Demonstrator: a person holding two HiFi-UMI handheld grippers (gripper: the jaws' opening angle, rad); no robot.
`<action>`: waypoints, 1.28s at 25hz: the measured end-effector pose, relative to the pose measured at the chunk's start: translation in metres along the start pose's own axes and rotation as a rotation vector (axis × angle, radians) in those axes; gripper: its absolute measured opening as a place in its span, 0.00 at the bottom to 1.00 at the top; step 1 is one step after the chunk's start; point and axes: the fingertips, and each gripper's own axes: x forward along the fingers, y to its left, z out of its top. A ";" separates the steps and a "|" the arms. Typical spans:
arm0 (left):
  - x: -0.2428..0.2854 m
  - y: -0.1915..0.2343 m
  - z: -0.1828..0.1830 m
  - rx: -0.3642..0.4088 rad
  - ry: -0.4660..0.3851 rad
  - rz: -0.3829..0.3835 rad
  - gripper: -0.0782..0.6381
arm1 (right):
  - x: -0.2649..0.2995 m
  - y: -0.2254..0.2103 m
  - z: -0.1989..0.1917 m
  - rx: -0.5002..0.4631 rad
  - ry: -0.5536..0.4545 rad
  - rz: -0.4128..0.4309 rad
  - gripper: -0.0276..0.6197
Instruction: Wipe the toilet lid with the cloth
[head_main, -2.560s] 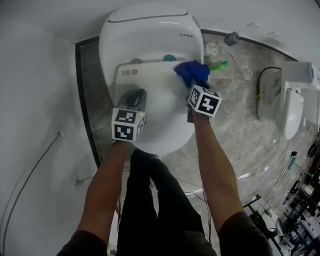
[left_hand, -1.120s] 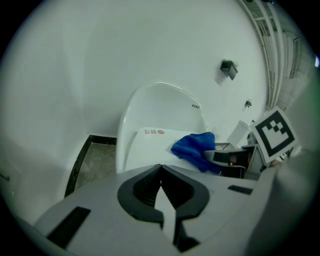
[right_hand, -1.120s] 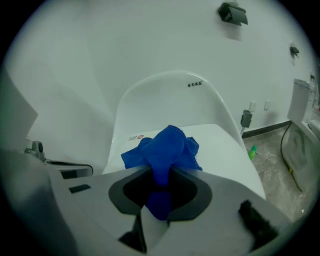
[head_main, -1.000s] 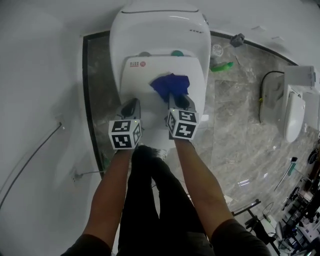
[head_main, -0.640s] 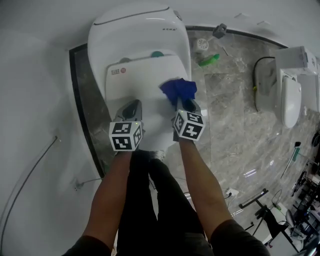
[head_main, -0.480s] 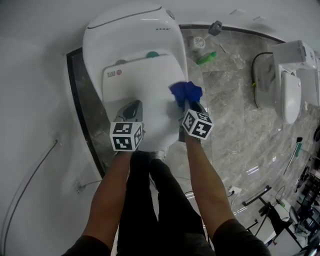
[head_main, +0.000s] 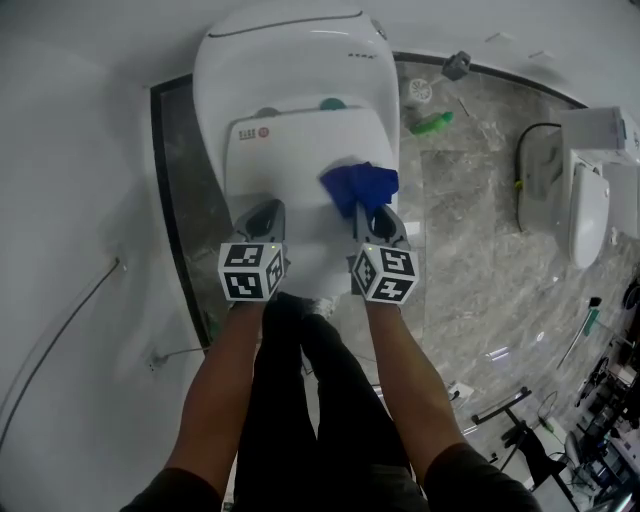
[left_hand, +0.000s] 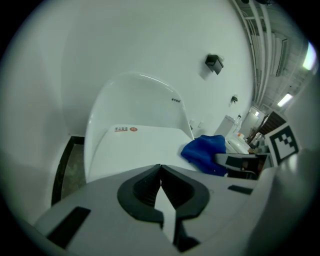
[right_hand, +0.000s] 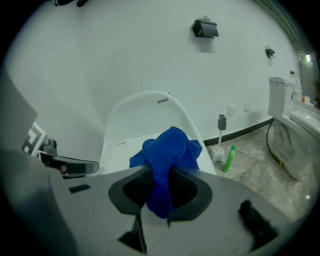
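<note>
The white toilet lid (head_main: 285, 155) lies closed on the toilet, with a red label (head_main: 263, 132) near its hinge end. A bunched blue cloth (head_main: 358, 185) rests on the lid's right part, and my right gripper (head_main: 376, 216) is shut on it; in the right gripper view the cloth (right_hand: 167, 155) bulges out between the jaws. My left gripper (head_main: 262, 217) is shut with nothing in it, held over the lid's near left part. The left gripper view shows the lid (left_hand: 142, 147) ahead and the cloth (left_hand: 205, 152) to its right.
A green bottle (head_main: 431, 124) and a toilet brush holder (head_main: 421, 94) stand on the marble floor right of the toilet. Another white toilet (head_main: 585, 210) with a black cable (head_main: 530, 140) is at the far right. White wall runs along the left. The person's legs (head_main: 310, 400) are below.
The right gripper with the cloth went out to the lid's right edge and has come back toward the middle. The left gripper stayed near the lid's near left part.
</note>
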 end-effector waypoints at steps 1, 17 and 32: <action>-0.007 0.012 -0.001 -0.019 -0.008 0.022 0.12 | 0.001 0.020 -0.002 -0.021 0.012 0.030 0.17; -0.107 0.103 -0.091 -0.290 -0.038 0.241 0.12 | 0.007 0.209 -0.099 -0.376 0.268 0.307 0.17; -0.065 0.013 -0.078 -0.143 0.005 0.081 0.12 | -0.014 0.097 -0.083 -0.218 0.184 0.102 0.17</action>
